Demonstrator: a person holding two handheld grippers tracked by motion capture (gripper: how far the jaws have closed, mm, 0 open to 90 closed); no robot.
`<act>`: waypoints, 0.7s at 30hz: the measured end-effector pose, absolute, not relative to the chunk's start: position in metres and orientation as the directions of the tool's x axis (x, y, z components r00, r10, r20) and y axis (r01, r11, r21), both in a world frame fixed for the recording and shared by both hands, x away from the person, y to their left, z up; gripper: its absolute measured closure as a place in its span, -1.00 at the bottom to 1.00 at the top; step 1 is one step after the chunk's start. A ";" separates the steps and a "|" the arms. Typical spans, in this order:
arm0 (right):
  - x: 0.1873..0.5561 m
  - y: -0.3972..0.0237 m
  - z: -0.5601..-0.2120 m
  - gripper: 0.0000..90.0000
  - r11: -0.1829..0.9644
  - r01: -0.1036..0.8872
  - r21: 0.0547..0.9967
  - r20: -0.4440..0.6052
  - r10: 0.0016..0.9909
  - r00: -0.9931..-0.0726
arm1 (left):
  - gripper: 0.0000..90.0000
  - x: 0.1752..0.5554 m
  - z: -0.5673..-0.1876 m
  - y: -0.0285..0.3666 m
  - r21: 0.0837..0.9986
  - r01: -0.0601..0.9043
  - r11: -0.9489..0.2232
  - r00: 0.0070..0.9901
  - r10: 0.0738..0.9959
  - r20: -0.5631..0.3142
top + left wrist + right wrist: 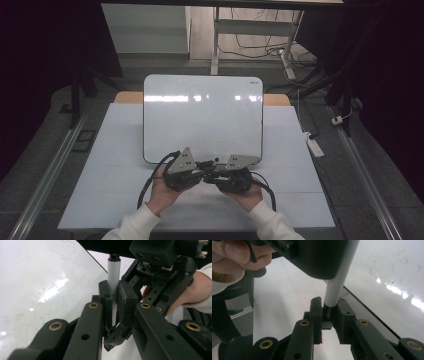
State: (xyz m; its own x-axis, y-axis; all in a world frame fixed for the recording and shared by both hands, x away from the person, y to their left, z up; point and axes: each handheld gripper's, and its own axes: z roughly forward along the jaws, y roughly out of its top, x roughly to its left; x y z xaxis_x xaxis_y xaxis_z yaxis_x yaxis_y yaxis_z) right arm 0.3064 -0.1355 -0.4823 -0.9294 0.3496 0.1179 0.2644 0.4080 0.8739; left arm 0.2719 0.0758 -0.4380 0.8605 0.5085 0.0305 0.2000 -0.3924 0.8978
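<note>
Both grippers meet at the whiteboard's (202, 117) 6 o'clock edge. Your left gripper (113, 302) clamps the marker's (113, 273) white barrel; your right gripper (329, 312) pinches its dark cap end. It's light, stiff, slick plastic, so grip mid-barrel.

The high view is taken from above the person's side of the counter (200, 200), facing forward and down, far enough back that the whole whiteboard (202, 117) and the floor beyond are taken in. The left gripper view is set very close behind the left claw (113, 306), looking along its jaws over the whiteboard (37, 285). The right gripper view is set equally close behind the right claw (329, 312). A white marker (113, 275), probably the same one (337, 287), is shared by both close views.
</note>
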 end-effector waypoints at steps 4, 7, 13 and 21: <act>0.305 -0.136 -0.481 0.49 0.399 0.245 0.884 0.097 0.355 -0.930 | 0.81 0.272 -0.436 0.081 0.902 0.204 -0.381 0.852 0.523 0.028; 0.303 -0.138 -0.479 0.33 0.383 0.224 0.896 0.074 0.367 -0.927 | 0.81 0.274 -0.434 0.089 0.903 0.215 -0.371 0.839 0.544 0.024; 0.300 -0.157 -0.473 0.16 0.356 0.189 0.915 0.027 0.413 -0.910 | 0.81 0.283 -0.430 0.118 0.899 0.266 -0.347 0.781 0.624 0.009; 0.299 -0.204 -0.473 0.11 0.340 0.216 0.915 0.015 0.507 -0.862 | 0.81 0.313 -0.429 0.171 0.876 0.388 -0.286 0.663 0.747 -0.050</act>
